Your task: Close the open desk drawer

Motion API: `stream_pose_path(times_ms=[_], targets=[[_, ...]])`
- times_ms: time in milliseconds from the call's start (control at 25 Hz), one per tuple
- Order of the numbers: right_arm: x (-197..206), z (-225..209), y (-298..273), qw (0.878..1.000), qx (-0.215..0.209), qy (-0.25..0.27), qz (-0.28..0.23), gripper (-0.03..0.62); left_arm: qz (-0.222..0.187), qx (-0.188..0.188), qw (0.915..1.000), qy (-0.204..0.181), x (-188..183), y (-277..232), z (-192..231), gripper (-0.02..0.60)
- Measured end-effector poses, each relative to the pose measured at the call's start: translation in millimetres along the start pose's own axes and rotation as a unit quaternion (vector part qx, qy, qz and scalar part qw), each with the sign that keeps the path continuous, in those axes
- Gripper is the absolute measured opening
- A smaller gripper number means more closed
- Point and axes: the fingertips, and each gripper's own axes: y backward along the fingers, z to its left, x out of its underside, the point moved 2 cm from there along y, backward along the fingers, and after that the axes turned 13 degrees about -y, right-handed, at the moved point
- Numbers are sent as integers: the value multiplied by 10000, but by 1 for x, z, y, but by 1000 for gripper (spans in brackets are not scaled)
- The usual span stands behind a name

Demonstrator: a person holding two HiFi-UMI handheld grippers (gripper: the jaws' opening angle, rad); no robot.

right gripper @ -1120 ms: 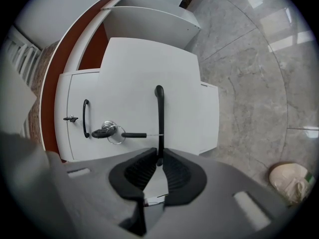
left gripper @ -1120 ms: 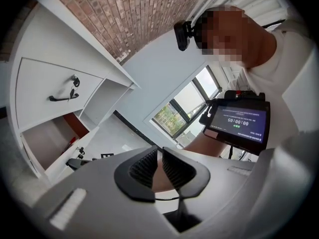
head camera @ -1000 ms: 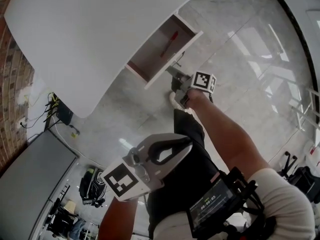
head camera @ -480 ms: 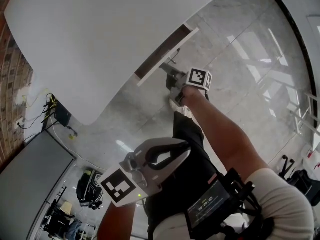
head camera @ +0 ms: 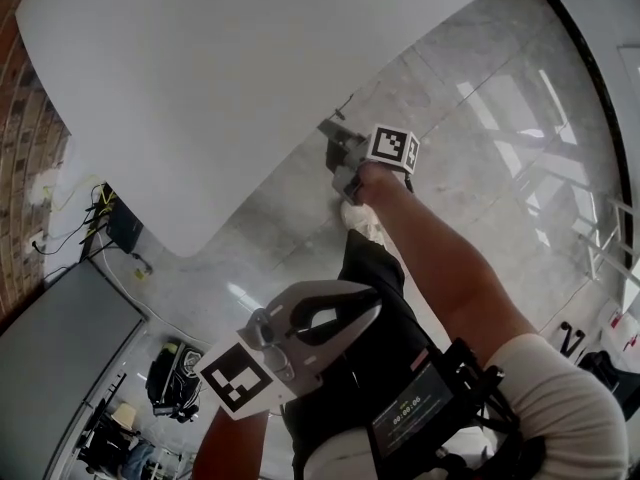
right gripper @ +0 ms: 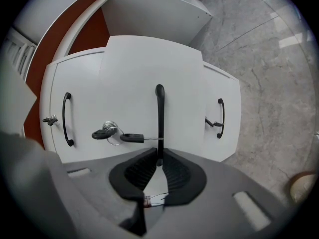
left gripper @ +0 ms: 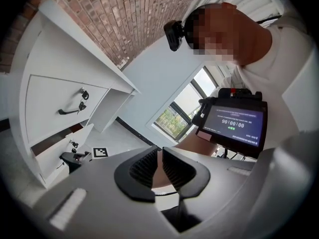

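In the right gripper view the white drawer front [right gripper: 149, 73] fills the middle, and my right gripper [right gripper: 159, 162] is shut on the lower end of its black bar handle [right gripper: 159, 113]. A bunch of keys [right gripper: 112, 133] hangs in the lock beside it. From the head view the drawer is hidden beneath the white desk top [head camera: 200, 88], with my right gripper [head camera: 332, 133] at the desk's edge. My left gripper [head camera: 372, 296] hangs shut and empty near my waist, far from the desk. Its own view shows its gripper [left gripper: 162, 159] and, far left, a dark slit [left gripper: 55, 139] above that drawer front.
Neighbouring drawer fronts carry black handles [right gripper: 66, 119] [right gripper: 221, 117]. Grey marble floor [head camera: 480, 118] spreads to the right of the desk, with my shoe [head camera: 362, 223] on it. Cables and a black box [head camera: 120, 230] lie by the brick wall, and bags [head camera: 175, 378] sit lower left.
The drawer has slid in under the desk top; its inside and the red thing in it no longer show. My right gripper moved toward the desk with the handle. The left stayed put.
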Motion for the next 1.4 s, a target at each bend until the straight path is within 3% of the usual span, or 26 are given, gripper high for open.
stream_pose_path(times_ms=[800, 1000, 1400], targets=[[-14, 21, -28, 9998, -113, 90, 111, 38, -74, -370, 9993, -23, -1, 13, -5, 37], [-15, 18, -36, 10000, -39, -26, 66, 43, 86, -382, 9992, -27, 7, 18, -2, 37], [7, 41, 0, 9996, 145, 217, -70, 69, -49, -434, 9990, -22, -16, 40, -26, 37]])
